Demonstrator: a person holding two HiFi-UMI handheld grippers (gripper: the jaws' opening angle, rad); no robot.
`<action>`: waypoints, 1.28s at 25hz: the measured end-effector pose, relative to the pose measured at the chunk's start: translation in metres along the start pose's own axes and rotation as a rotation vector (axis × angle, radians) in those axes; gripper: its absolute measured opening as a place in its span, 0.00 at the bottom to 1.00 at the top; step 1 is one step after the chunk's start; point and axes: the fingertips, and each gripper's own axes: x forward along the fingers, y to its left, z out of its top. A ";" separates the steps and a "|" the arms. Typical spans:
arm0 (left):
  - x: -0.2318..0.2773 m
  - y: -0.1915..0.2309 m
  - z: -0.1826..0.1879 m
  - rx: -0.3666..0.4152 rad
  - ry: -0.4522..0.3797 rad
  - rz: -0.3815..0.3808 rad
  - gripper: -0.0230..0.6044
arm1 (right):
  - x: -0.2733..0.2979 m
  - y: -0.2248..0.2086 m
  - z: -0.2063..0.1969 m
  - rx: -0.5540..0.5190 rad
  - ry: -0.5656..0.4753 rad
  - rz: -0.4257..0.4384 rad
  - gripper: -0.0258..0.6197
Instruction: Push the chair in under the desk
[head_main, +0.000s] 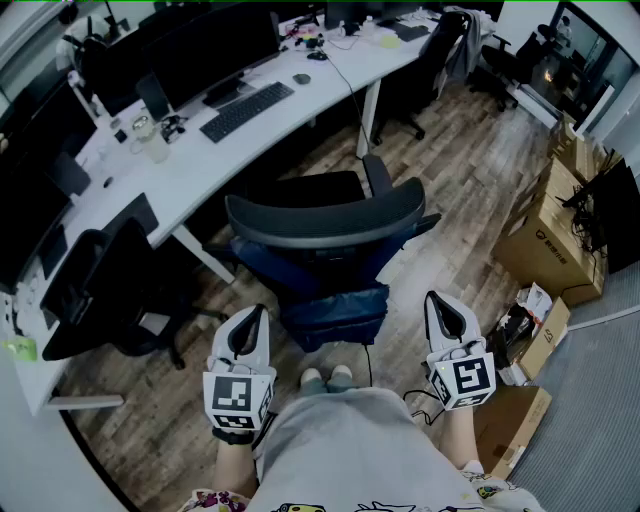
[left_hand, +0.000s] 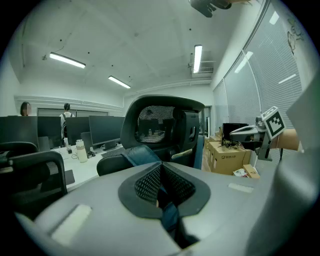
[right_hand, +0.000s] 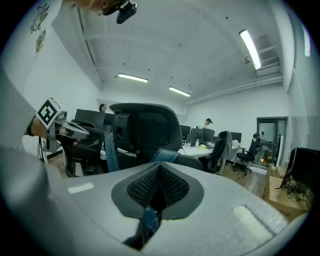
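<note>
A black office chair (head_main: 322, 224) with a blue cloth (head_main: 335, 300) over its seat stands pulled out from the white desk (head_main: 185, 180), its backrest toward me. My left gripper (head_main: 249, 326) is shut and empty, held short of the chair's rear left. The right gripper (head_main: 441, 311) is likewise shut and empty, off the chair's rear right. Neither touches the chair. The left gripper view looks past its closed jaws (left_hand: 161, 185) at the chair back (left_hand: 165, 125) and the other gripper (left_hand: 250, 132). In the right gripper view the closed jaws (right_hand: 159, 187) point at the chair (right_hand: 145, 130).
A second black chair (head_main: 110, 290) stands at the left by the desk. Monitors (head_main: 200, 45) and a keyboard (head_main: 245, 110) sit on the desk. Cardboard boxes (head_main: 545, 230) line the right side. Another chair (head_main: 440, 50) stands farther back on the wood floor.
</note>
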 end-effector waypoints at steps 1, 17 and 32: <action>0.000 0.001 0.000 0.000 0.002 0.002 0.06 | 0.000 -0.001 0.000 0.001 0.001 -0.005 0.04; 0.004 0.029 -0.003 0.087 0.007 0.056 0.16 | 0.008 -0.022 -0.001 0.038 -0.021 -0.027 0.09; 0.023 0.048 0.005 0.255 0.024 0.051 0.29 | 0.034 -0.033 0.002 -0.046 0.005 0.037 0.28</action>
